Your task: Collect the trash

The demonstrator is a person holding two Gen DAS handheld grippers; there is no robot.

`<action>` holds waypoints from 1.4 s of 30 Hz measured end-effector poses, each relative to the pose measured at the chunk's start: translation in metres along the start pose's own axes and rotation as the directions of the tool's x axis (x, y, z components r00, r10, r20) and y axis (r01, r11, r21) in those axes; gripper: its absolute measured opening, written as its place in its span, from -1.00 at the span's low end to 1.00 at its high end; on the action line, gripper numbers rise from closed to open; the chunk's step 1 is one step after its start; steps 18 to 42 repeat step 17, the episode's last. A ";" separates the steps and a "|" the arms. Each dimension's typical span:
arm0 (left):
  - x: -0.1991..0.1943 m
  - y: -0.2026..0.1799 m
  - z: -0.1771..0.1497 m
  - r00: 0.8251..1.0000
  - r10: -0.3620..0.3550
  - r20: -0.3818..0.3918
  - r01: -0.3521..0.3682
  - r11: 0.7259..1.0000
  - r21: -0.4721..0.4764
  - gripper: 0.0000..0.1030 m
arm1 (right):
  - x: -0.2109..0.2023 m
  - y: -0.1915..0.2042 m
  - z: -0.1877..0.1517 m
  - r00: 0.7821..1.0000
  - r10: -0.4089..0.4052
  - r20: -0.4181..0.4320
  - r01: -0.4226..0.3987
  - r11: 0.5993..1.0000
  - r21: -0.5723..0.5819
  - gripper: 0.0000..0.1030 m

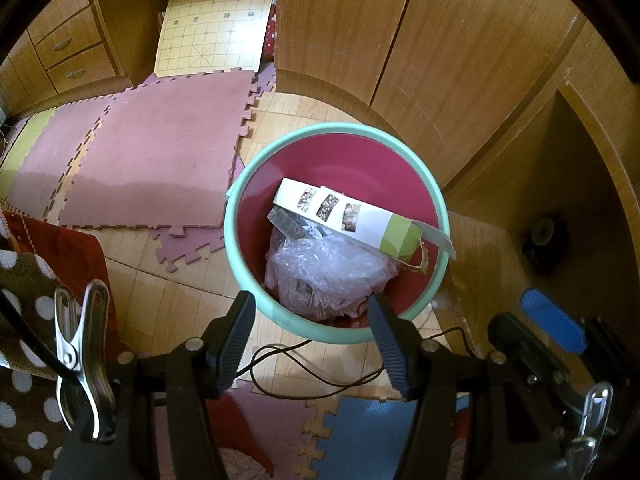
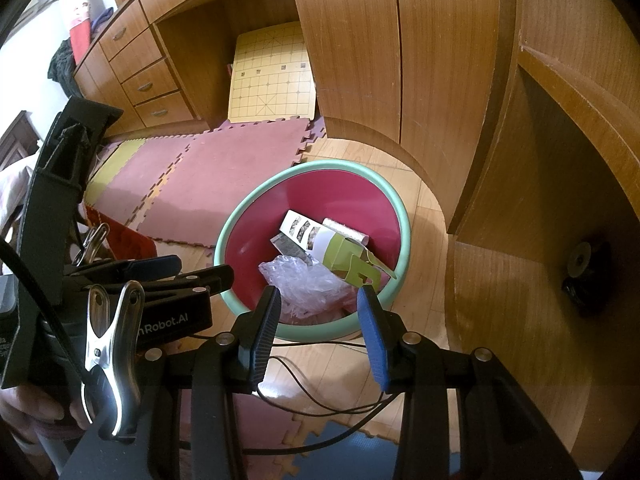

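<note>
Bin (image 1: 240, 200) btm hidden, carton (image 1: 348, 216) atop bag (image 1: 320, 268)

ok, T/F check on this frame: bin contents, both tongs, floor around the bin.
1. The bin is empty. False: a white and green carton and a clear plastic bag lie in it.
2. The left tongs hold nothing. True.
3. The right tongs grip the carton. False: nothing is between them.
4. A thin black cable lies on the floor near the bin. True.
5. The bin's rim is green, its inside red. True.
</note>
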State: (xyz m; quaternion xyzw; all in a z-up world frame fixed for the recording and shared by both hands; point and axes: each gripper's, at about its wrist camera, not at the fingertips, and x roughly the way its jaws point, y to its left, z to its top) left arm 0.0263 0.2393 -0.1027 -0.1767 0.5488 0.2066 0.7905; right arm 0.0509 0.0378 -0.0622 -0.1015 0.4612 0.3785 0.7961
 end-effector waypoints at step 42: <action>0.003 0.001 -0.004 1.000 0.005 -0.009 -0.005 1.000 -0.007 0.20 | 0.000 0.001 0.000 1.000 0.001 0.000 -0.001 1.000 0.000 -0.21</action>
